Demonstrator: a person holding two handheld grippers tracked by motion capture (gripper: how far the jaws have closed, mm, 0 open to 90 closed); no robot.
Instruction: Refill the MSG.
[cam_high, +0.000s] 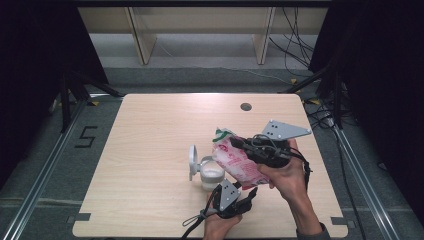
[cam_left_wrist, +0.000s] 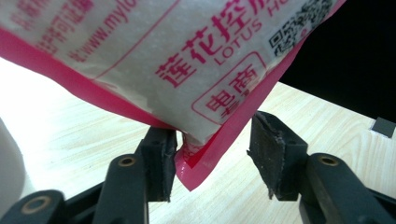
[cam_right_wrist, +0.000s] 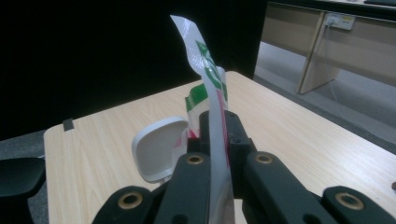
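Observation:
A pink and white printed bag (cam_high: 235, 162) hangs tilted above the table, its green-marked top toward the left. My right gripper (cam_high: 234, 142) is shut on the bag's top edge; in the right gripper view that flat edge (cam_right_wrist: 205, 70) rises from between the closed jaws (cam_right_wrist: 217, 126). My left gripper (cam_high: 250, 192) sits at the bag's lower corner. In the left gripper view the pink corner (cam_left_wrist: 201, 163) lies between the open jaws (cam_left_wrist: 212, 149), against the left pad (cam_left_wrist: 167, 161) and apart from the right one. A white jar (cam_high: 212, 176) with its flip lid (cam_high: 192, 161) raised stands beneath the bag's mouth end.
The wooden table (cam_high: 150, 130) has a round cable hole (cam_high: 245, 106) at the back right. Black curtains flank both sides, and wooden shelf legs (cam_high: 142, 40) stand beyond the far edge. The white lid (cam_right_wrist: 159, 147) lies just left of my right jaws.

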